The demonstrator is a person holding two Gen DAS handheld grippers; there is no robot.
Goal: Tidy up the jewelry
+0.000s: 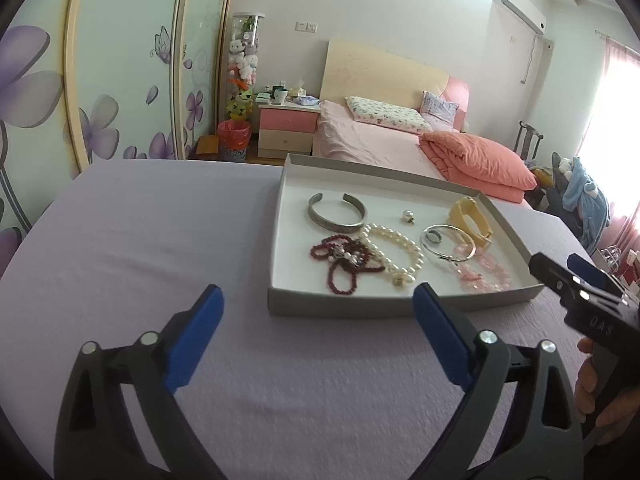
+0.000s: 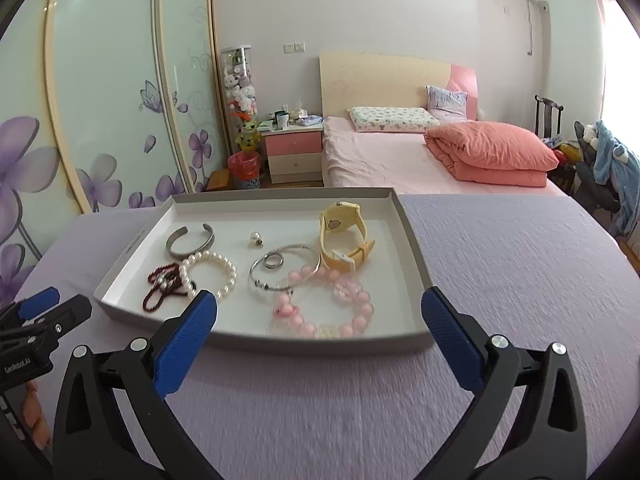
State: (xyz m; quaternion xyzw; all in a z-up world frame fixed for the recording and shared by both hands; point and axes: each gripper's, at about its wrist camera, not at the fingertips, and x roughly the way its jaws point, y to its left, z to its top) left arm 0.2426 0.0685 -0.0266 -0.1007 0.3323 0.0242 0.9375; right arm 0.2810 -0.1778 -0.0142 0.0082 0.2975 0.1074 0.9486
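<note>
A shallow grey tray (image 1: 400, 305) (image 2: 320, 346) lies on the lilac cloth and holds the jewelry. In it are a silver cuff (image 1: 337, 213) (image 2: 191, 242), a pearl bracelet (image 1: 394, 250) (image 2: 210, 270), dark red beads (image 1: 340, 264) (image 2: 162, 284), a thin silver bangle (image 2: 284, 268) around a ring (image 2: 274, 260), a yellow watch (image 1: 472, 216) (image 2: 344, 236), a pink bead bracelet (image 1: 484, 274) (image 2: 324, 314) and a small pearl piece (image 2: 256, 239). My left gripper (image 1: 318, 296) is open before the tray's near left corner. My right gripper (image 2: 319, 298) is open at the tray's front wall. Both are empty.
The lilac-covered table (image 1: 140, 240) has bare cloth left of the tray and also to its right (image 2: 520, 260). Behind it are a pink bed (image 2: 400, 152), a nightstand (image 2: 294, 154), a floral wardrobe (image 1: 100, 80) and a chair with clothes (image 2: 608, 168).
</note>
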